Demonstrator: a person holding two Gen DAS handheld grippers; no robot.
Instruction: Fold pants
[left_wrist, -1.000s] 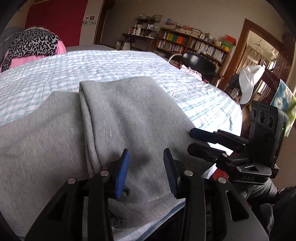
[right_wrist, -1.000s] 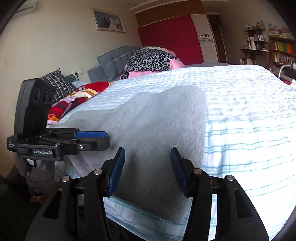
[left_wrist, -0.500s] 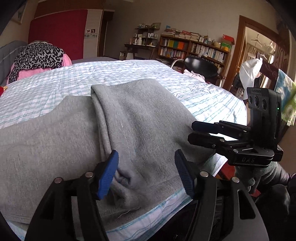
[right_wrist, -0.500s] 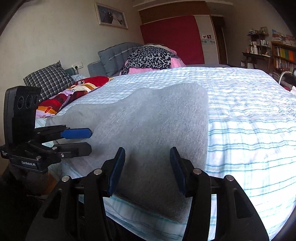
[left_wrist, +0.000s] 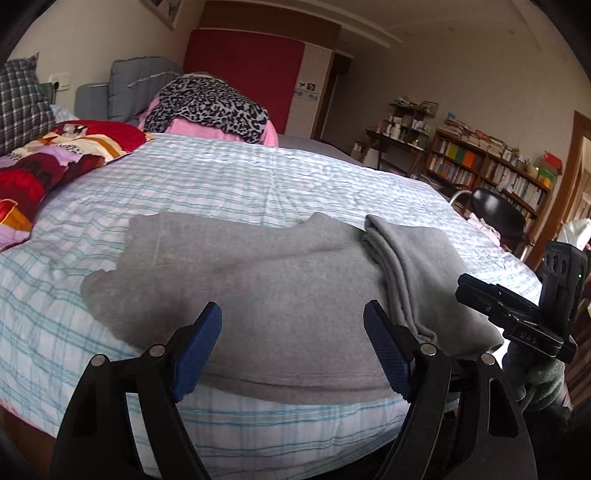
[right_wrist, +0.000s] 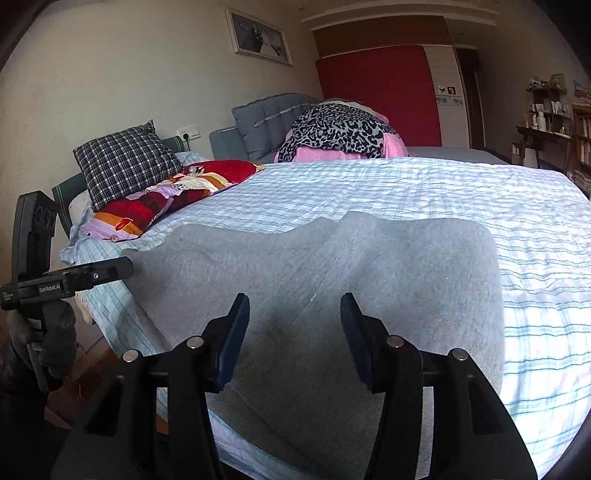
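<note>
While grey pants (left_wrist: 280, 280) lie on striped bed (left_wrist: 258, 184) | left tool (left_wrist: 291, 325) opening, empty | right tool (right_wrist: 291, 317) apart, empty

My left gripper (left_wrist: 291, 332) and right gripper (right_wrist: 293, 328) share one build: black arms, ribbed blue pads (left_wrist: 384, 352), silver pivot screws. Grey knit gloves (right_wrist: 55, 339) cover my hands. White lettering marks each body.
</note>
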